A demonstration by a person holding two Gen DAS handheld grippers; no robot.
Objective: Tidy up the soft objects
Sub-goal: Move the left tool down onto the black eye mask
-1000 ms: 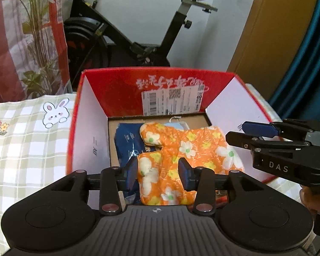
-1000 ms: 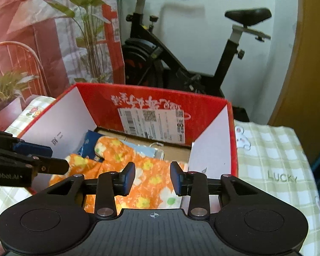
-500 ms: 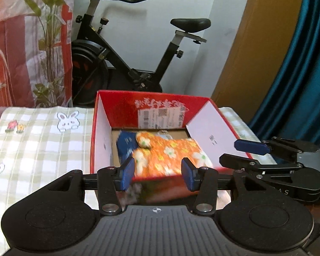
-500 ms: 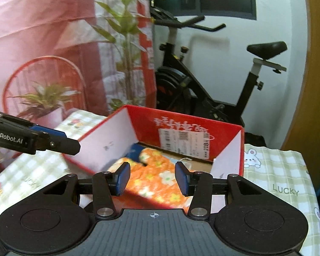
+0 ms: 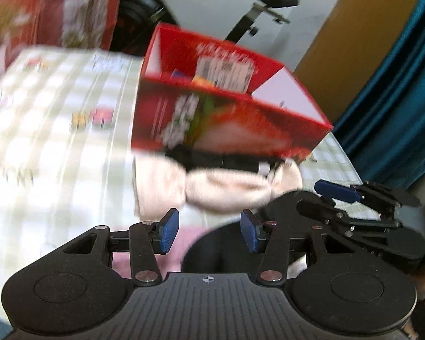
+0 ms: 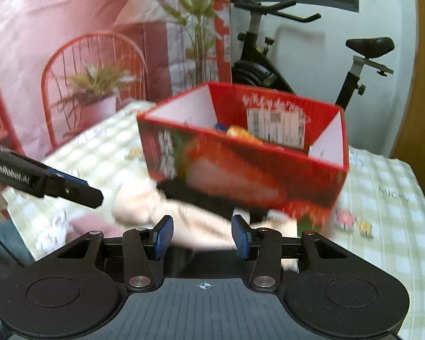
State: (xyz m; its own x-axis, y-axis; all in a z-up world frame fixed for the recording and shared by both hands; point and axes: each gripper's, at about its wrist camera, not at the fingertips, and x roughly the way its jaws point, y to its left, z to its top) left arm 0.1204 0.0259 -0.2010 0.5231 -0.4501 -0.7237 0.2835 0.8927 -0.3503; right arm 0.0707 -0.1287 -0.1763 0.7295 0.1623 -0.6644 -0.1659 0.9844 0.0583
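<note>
A red cardboard box [image 5: 229, 124] [image 6: 240, 167] stands on the checked cloth, with an orange floral soft item [image 6: 240, 133] and a blue item just showing over its near wall. A cream soft garment [image 5: 226, 187] [image 6: 206, 226] with a dark piece on it lies in front of the box. My left gripper [image 5: 209, 232] is open and empty, just short of the cream garment. My right gripper [image 6: 202, 236] is open and empty over the same garment; it also shows at the right of the left wrist view [image 5: 340, 198]. Both views are blurred.
A checked tablecloth [image 6: 382, 198] with small prints covers the table. An exercise bike [image 6: 354, 65] stands behind the box against the wall. A potted plant and red chair [image 6: 93, 85] stand at the left. A blue curtain [image 5: 396, 85] hangs at the right.
Both grippers have pulled back and down from above the box, so its front wall and the cream garment in front of it now show. Both stay open and empty.
</note>
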